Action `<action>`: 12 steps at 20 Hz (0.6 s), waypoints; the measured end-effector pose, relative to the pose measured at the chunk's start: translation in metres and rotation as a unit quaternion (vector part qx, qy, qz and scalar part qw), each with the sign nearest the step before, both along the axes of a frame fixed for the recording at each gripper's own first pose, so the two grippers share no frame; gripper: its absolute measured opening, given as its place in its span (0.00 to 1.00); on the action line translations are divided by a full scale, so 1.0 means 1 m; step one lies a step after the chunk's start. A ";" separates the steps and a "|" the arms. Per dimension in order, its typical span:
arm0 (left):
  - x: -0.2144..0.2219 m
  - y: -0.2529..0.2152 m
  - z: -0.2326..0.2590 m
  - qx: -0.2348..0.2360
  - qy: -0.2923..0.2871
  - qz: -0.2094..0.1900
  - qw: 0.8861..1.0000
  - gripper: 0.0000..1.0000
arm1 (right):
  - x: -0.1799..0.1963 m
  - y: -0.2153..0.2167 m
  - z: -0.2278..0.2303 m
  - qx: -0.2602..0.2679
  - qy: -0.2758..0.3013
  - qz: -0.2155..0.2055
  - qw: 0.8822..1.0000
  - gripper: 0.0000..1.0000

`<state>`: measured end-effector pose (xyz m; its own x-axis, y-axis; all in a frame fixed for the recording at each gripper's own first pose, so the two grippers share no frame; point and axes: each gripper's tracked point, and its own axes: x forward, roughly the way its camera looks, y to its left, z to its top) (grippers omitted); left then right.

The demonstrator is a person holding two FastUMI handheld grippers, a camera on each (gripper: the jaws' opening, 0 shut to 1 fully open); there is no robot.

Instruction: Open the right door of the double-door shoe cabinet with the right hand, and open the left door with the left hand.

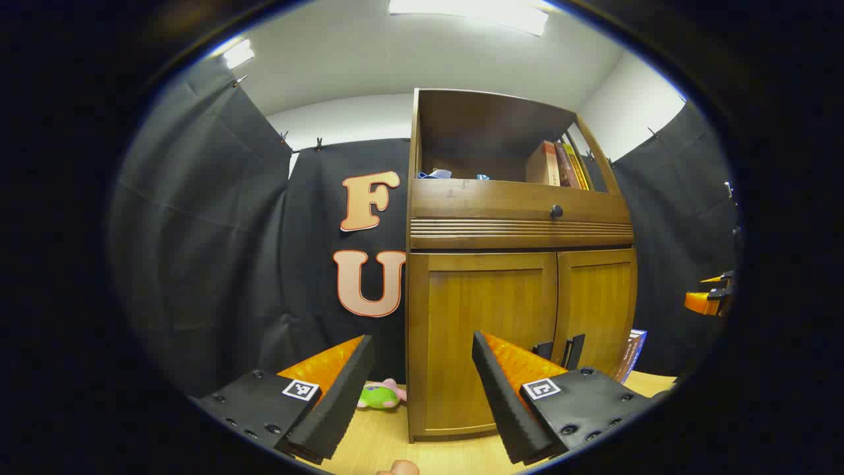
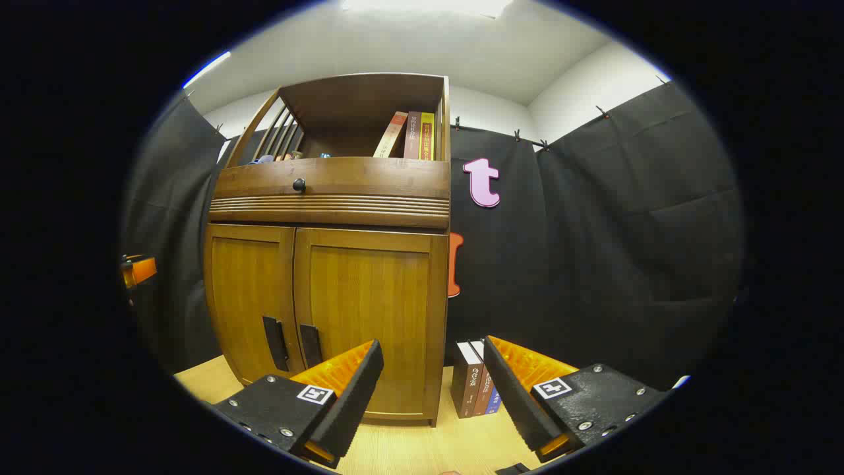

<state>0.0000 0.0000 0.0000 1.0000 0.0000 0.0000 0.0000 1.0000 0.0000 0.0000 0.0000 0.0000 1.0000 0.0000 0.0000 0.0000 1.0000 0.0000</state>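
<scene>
Two doors, both shut, face a pair of hand-held grippers in front of the wooden shoe cabinet (image 2: 330, 264), which stands on a pale wood floor (image 2: 409, 448) against the booth's black cloth wall.

In the right gripper view the right gripper (image 2: 432, 389) hangs with its fingers spread wide and nothing between them, aimed at the lower right of the frame's centre. The right door (image 2: 369, 316) fills the middle of the frame, and its dark handle (image 2: 310, 345) sits at lower left of the gripper (a narrow bar standing upright, right beside the seam where the doors meet). The twin handle (image 2: 275, 343) of the left door (image 2: 247, 303) lies just beyond it.

In the left gripper view the left gripper (image 1: 422, 389) is likewise parted and empty, with the left door (image 1: 488, 330) straight ahead and both handles (image 1: 567, 349) peeking past its right finger at lower centre-right.

Neither gripper touches the cabinet. The right one looks the readier to begin: it would need to shift leftward and forward to close across the upright bar. A few books (image 2: 471, 389) stand on the floor to the cabinet's right.
</scene>
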 end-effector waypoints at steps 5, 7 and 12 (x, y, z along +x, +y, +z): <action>0.005 -0.012 0.001 -0.005 0.000 -0.014 1.000 0.95 | -0.001 0.003 0.000 -0.005 0.005 0.005 1.000 0.95; 0.005 -0.013 0.002 -0.007 -0.001 -0.016 1.000 0.95 | -0.001 0.002 0.000 -0.005 0.005 0.003 1.000 0.95; 0.004 -0.008 0.004 -0.005 -0.005 -0.009 1.000 0.95 | -0.003 0.003 0.001 -0.003 0.002 0.001 1.000 0.94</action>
<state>0.0045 -0.0078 0.0044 0.9998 -0.0188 0.0104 0.0189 0.9998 -0.0100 -0.0026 0.0033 0.0009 1.0000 0.0025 -0.0047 -0.0026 1.0000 -0.0051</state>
